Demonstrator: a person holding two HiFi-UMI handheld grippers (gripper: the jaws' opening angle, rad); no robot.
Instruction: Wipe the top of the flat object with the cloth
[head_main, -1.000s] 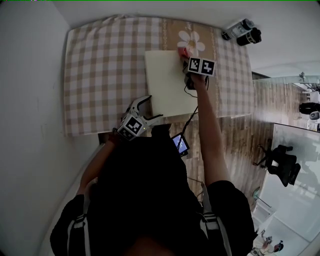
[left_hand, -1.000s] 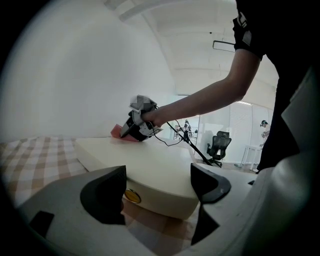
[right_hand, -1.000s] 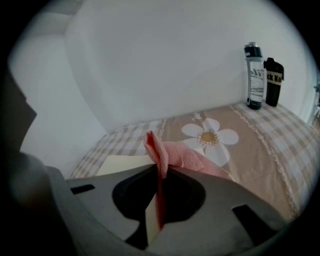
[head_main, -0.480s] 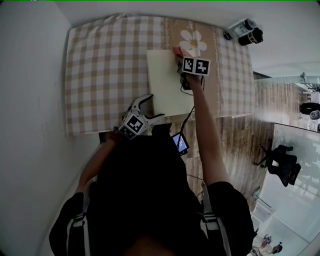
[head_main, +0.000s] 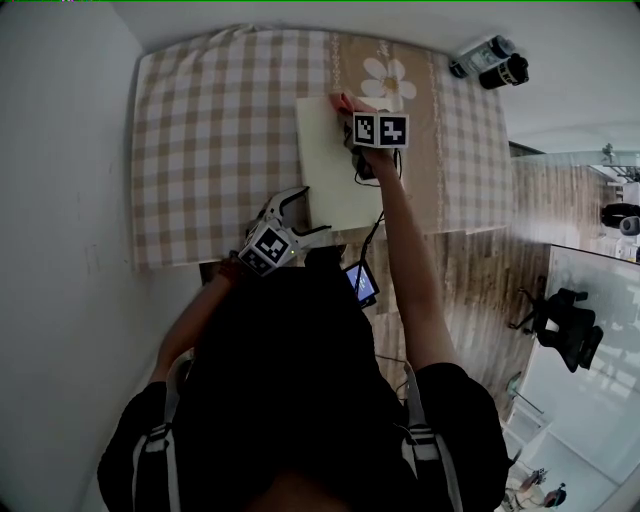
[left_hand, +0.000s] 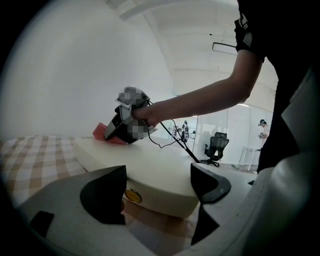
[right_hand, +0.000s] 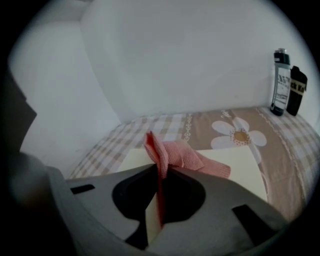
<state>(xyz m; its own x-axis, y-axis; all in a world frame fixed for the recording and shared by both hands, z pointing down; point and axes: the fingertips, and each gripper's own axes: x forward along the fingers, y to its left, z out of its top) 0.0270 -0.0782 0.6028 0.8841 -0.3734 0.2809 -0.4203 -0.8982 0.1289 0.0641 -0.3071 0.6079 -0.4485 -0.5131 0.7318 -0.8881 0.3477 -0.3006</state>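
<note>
Cloth (right_hand: 175, 154): pink, one only. It lies on the far edge of the flat object (head_main: 330, 170).
Flat object: cream, one only. It lies flat on the worktop (head_main: 210, 130), which has a checked cover.
Right gripper (right_hand: 161, 172): its jaws are pinched together on a fold of the cloth. The rest of the cloth spreads out in front on the cream top.
Left gripper (left_hand: 157, 185): its jaws are wide apart with nothing in them. It waits just beside the near edge of the flat object. I cannot tell if it touches.
Step now: I think this is the wiping itself, at the far end.
How to do it well: push the cloth down so it lies flat. Slide it side to side in rows and work back to the near edge. Leave no bare strip. The left gripper could hold the near edge so nothing slips.
Count: two grippers, two dark bottles (head_main: 490, 62) at the far right corner, one flower picture (head_main: 388, 78).
</note>
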